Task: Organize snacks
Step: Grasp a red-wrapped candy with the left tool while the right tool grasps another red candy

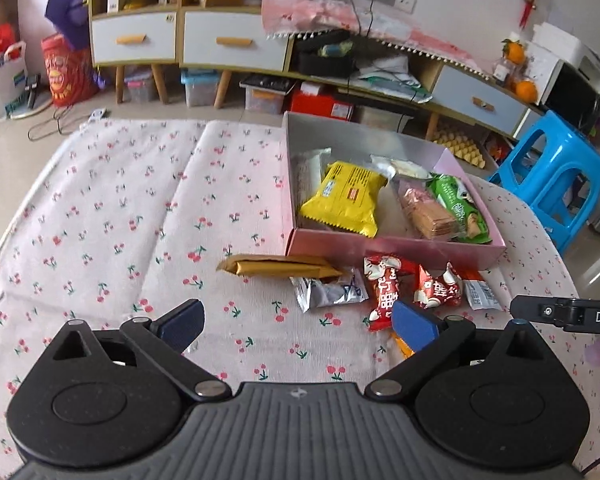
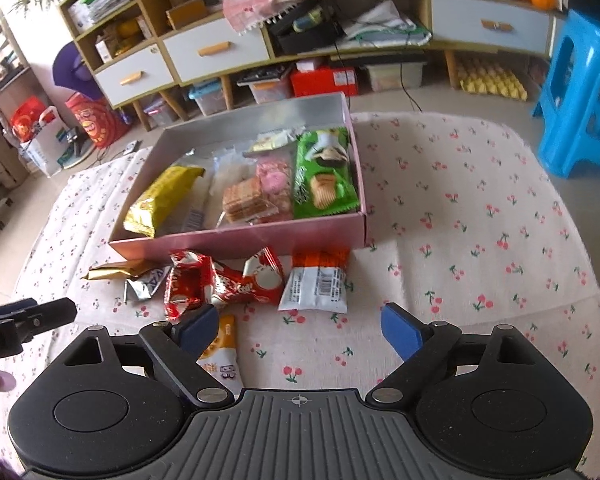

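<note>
A pink box (image 2: 236, 240) sits on the counter (image 2: 480, 216), which is covered by a cherry-print cloth. Inside the box lie a yellow pack (image 2: 160, 202) at the left, a clear pack of crackers (image 2: 248, 200) in the middle, and a green pack (image 2: 324, 176) against the right wall, with a few smaller wrappers behind them. Just in front of the box's near wall a row of loose snacks lies on the cloth: a gold pack (image 1: 280, 266) at the left end, a silver wrapper (image 1: 328, 290) beside it, two red wrappers (image 2: 220, 284) touching each other, and a white pack with an orange top (image 2: 318, 280) at the right end. An orange-and-white pack (image 2: 224, 354) lies nearer, partly hidden behind the right hand-held gripper's left finger. The left hand-held gripper (image 1: 300, 326) hangs above the cloth with its jaws spread wide and nothing between them; its right pad overlaps the red wrappers in view. The right hand-held gripper (image 2: 300, 330) is likewise released, jaws wide apart over bare cloth just below the white pack, grasping nothing.
</note>
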The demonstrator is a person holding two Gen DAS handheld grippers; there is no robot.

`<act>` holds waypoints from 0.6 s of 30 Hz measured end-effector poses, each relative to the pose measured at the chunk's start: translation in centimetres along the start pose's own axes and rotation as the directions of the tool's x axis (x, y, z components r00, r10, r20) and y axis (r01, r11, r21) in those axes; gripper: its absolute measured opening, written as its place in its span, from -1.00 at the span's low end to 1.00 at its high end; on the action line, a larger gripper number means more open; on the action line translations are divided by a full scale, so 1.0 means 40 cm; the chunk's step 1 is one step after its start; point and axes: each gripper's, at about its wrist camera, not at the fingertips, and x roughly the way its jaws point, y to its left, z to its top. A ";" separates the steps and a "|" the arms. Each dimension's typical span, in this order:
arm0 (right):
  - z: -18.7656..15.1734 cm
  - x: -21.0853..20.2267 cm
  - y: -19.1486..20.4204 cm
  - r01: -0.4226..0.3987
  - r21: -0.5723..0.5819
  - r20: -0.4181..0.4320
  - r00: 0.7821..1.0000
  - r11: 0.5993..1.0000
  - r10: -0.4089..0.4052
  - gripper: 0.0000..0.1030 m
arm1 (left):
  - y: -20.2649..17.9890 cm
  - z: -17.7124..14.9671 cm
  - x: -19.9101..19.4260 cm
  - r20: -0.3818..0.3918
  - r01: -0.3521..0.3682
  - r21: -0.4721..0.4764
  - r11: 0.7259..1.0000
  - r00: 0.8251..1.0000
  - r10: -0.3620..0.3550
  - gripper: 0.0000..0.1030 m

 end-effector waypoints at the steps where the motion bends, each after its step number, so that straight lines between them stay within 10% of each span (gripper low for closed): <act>1: 0.001 0.005 -0.003 0.005 0.004 -0.005 1.000 1.000 -0.005 0.75 | -0.001 -0.003 0.005 -0.004 -0.001 -0.002 1.000 1.000 0.001 0.93; 9: 0.018 0.055 -0.039 0.036 0.060 -0.025 0.999 0.998 -0.034 0.75 | -0.031 -0.012 0.051 -0.049 0.057 -0.060 0.997 0.997 -0.060 0.52; 18: 0.032 0.097 -0.060 -0.131 0.290 -0.106 0.980 0.948 0.168 0.69 | -0.072 -0.006 0.106 -0.091 0.158 -0.174 0.972 0.980 -0.176 -0.20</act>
